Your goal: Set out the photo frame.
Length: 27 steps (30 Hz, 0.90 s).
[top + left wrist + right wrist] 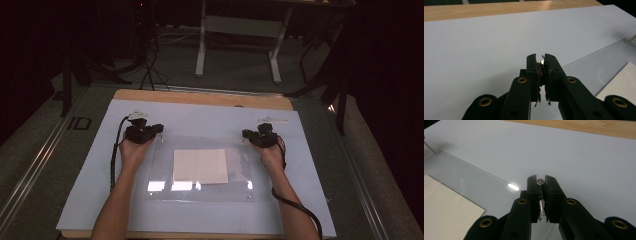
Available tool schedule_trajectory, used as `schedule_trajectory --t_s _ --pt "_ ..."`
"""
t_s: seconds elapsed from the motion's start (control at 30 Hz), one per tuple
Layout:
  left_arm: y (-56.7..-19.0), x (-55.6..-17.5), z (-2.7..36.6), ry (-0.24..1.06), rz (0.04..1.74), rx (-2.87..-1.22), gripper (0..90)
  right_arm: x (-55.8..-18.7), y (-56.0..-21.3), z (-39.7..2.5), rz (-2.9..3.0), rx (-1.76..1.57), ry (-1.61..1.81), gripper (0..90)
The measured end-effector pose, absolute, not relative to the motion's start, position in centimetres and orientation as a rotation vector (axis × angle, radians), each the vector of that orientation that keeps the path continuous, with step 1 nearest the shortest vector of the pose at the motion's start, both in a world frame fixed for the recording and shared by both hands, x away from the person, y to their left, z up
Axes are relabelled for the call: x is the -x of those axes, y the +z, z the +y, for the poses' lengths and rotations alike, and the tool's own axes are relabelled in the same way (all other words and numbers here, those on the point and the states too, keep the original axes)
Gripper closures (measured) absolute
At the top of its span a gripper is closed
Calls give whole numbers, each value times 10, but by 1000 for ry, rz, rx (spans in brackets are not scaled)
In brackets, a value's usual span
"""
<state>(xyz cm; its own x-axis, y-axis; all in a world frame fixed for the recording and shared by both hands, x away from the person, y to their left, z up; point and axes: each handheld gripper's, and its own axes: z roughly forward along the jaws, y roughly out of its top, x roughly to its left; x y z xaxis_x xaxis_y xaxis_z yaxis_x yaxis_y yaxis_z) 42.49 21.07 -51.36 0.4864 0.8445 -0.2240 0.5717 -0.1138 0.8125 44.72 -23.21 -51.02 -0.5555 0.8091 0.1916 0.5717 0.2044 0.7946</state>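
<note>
Presently listed: clear acrylic sheet (235,150), flat on the pale blue mat (90,180), cream paper (200,166) beneath it at centre.
Likely stiff, light, smooth and slippery, prone to scratching; best taken by the small metal pegs at its far corners. Left gripper (541,61) is closed on the far-left peg (542,61); right gripper (541,181) closed on the far-right peg (540,181). Sheet edges sit well inside the mat; bare mat on every side gives open room, wooden table edge (200,97) beyond.
</note>
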Motion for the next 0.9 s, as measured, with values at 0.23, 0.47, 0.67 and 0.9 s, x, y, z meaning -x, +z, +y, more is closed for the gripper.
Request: schedule_trajectory --t_s 0.23,0.47,0.67,0.9 --pt "-517 -434 212 318 1245 -1740 837 -457 -511 -233 2214 -1388 1308 838" --pt "-517 -441 211 293 1272 -1718 840 -463 -512 -234 2202 -1430 1332 839" --pt "-520 -447 210 276 1312 -1681 842 -469 -512 -233 2188 -1474 1327 845" --pt "-521 -451 205 295 1355 -1665 845 -473 -512 -231 2174 -1513 1325 846"
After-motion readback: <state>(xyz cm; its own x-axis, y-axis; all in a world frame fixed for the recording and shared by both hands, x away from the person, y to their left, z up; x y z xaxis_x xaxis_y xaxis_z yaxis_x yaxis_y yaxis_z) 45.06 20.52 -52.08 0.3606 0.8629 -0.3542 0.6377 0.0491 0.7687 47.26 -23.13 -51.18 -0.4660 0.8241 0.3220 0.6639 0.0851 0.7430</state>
